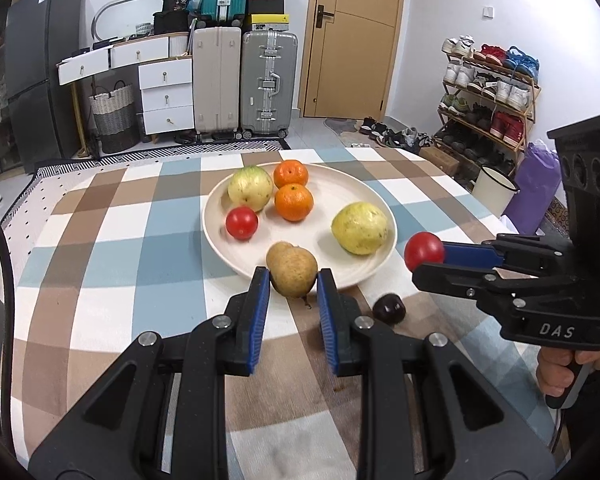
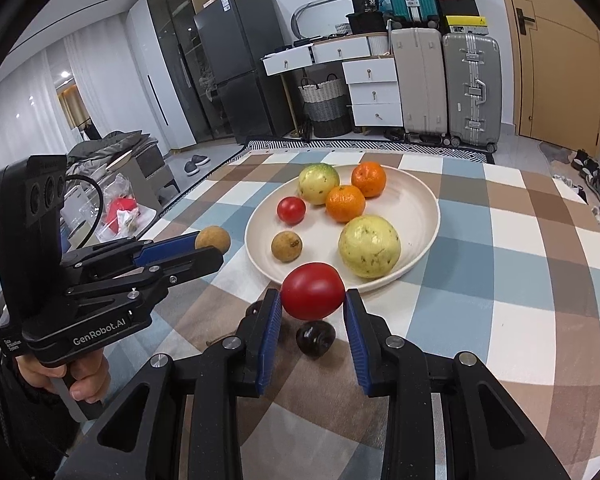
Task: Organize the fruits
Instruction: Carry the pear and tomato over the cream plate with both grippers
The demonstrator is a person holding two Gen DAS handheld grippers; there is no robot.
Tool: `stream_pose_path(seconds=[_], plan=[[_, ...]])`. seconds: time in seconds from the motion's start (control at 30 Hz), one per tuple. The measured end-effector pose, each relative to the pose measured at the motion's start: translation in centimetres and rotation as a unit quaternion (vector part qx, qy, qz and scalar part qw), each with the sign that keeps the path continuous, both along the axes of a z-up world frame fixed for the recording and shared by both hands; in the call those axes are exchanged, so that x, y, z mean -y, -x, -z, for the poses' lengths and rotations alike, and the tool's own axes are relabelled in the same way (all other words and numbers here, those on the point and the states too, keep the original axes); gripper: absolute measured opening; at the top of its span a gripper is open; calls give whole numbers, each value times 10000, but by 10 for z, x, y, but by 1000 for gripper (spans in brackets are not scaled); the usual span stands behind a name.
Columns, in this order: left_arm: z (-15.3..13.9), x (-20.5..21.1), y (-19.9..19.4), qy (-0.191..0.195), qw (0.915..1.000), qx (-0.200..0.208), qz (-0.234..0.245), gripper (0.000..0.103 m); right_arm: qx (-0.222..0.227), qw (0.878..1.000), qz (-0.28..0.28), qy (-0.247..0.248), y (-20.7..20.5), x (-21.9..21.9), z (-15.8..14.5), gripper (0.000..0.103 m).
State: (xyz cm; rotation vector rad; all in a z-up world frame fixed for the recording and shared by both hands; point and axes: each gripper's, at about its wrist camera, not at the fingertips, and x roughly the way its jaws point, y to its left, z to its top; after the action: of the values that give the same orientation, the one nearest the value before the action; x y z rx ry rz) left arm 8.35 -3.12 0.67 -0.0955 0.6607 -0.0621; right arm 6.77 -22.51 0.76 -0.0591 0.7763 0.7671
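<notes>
My left gripper [image 1: 293,276] is shut on a small brown round fruit [image 1: 294,276], held just above the near rim of the cream plate [image 1: 336,188]. From the right wrist view, that left gripper [image 2: 210,249] and its brown fruit [image 2: 213,240] hang left of the plate [image 2: 414,208]. My right gripper [image 2: 313,297] is shut on a red tomato [image 2: 313,290] over the plate's near edge; the left wrist view shows this right gripper [image 1: 424,261] beside the plate's right rim. On the plate lie two oranges [image 2: 346,202], two yellow-green guavas [image 2: 369,246], a small tomato [image 2: 291,210] and another brown fruit [image 2: 286,246].
A dark purple fruit [image 2: 315,338] lies on the checked tablecloth [image 1: 120,240] below both grippers. A second dark shape [image 2: 254,310] peeks out behind my right gripper's left finger. A hand [image 2: 80,380] grips the left tool. Suitcases [image 1: 244,84] and a shoe rack [image 1: 488,92] stand beyond the table.
</notes>
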Motion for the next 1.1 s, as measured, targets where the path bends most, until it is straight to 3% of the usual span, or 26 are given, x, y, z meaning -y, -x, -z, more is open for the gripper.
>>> stream_pose_path(seconds=[0.53,0.77,1.1], plan=[[-17,-9,-56,-67,9997,124,-201,21,105,9999,15,90,-39,-18,-20,32],[0,-16,-67,-99,9996,-5,-248,21,91,9998,174,-6,-57,-25,-20,32],[21,-21,-73,-108,9997,-154,-178,21,-10,9998,-85,198,-56,-46,2,32]])
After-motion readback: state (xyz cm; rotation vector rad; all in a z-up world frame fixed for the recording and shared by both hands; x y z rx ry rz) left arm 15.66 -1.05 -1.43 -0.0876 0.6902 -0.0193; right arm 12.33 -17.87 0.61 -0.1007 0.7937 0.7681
